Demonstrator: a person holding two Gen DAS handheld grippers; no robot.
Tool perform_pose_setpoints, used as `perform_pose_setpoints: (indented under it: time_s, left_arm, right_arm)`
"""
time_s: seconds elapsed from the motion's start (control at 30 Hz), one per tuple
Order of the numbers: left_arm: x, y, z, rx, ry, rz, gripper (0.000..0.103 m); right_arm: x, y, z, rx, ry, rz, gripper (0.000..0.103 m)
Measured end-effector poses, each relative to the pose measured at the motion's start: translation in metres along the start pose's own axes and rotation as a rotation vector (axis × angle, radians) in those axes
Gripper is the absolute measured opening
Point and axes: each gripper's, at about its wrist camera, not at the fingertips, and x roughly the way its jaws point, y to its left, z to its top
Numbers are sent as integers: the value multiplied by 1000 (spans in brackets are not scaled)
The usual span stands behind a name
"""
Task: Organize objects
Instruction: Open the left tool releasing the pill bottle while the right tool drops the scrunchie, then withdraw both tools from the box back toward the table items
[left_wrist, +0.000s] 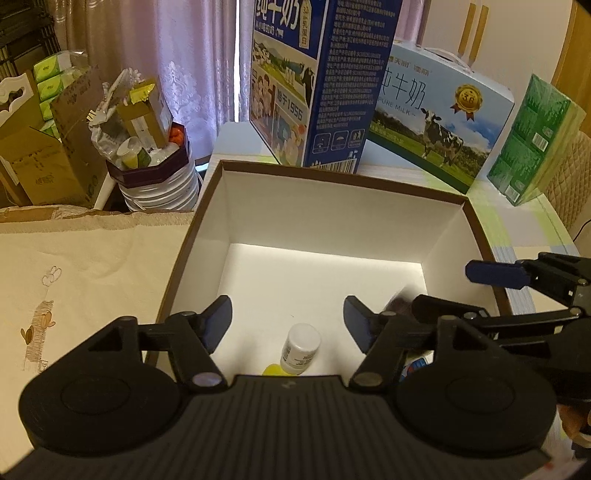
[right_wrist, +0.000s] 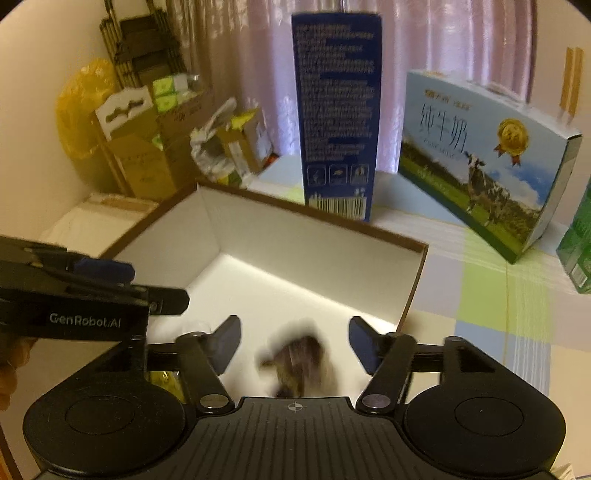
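Note:
An open box (left_wrist: 332, 177) with a brown rim and white inside stands on the table, seen again in the right wrist view (right_wrist: 317, 212). A small white bottle (left_wrist: 300, 349) lies on the box floor beside a yellow item (left_wrist: 275, 369). My left gripper (left_wrist: 288, 321) hangs open just above the bottle, holding nothing. My right gripper (right_wrist: 294, 339) is open over the right side of the box. A dark brown object (right_wrist: 299, 362), too blurred to name, shows below and between its fingers, untouched by them. Each gripper shows in the other's view: the right (left_wrist: 443, 288), the left (right_wrist: 155, 284).
Behind the box stand a tall dark blue milk carton (left_wrist: 332, 81), a light blue milk case with a cow (left_wrist: 439, 122) and a green tissue pack (left_wrist: 532, 140). Cardboard boxes and bags (left_wrist: 55, 147) crowd the back left. A beige cloth (left_wrist: 81, 280) lies left of the box.

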Motion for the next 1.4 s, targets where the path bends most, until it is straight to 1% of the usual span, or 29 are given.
perform_pose_setpoints:
  time_s: [0.03, 0.1, 0.3, 0.43, 0.5, 0.97, 1.4]
  left_arm:
    - [-2, 1, 0, -3, -2, 0, 66]
    - [-6, 2, 0, -8, -6, 4, 72]
    - [-21, 5, -5, -29, -14, 5, 75]
    - [-33, 7, -10, -39, -22, 8, 76]
    - [-39, 7, -12, -45, -26, 7, 79]
    - [-83, -1, -33, -62, -64, -13, 80]
    - [-119, -16, -56, -65, -90, -37, 82]
  right_arm:
    - [-2, 0, 0, 0, -5, 7, 65]
    - [-6, 0, 1, 1, -8, 9, 67]
    - [-17, 2, -4, 8, 2, 12, 69]
    - [-27, 5, -9, 19, 4, 20, 69]
    - [-33, 7, -11, 23, 1, 22, 70]
    - [-76, 19, -23, 37, -34, 43, 71]
    - [-116, 26, -45, 54, -59, 51, 71]
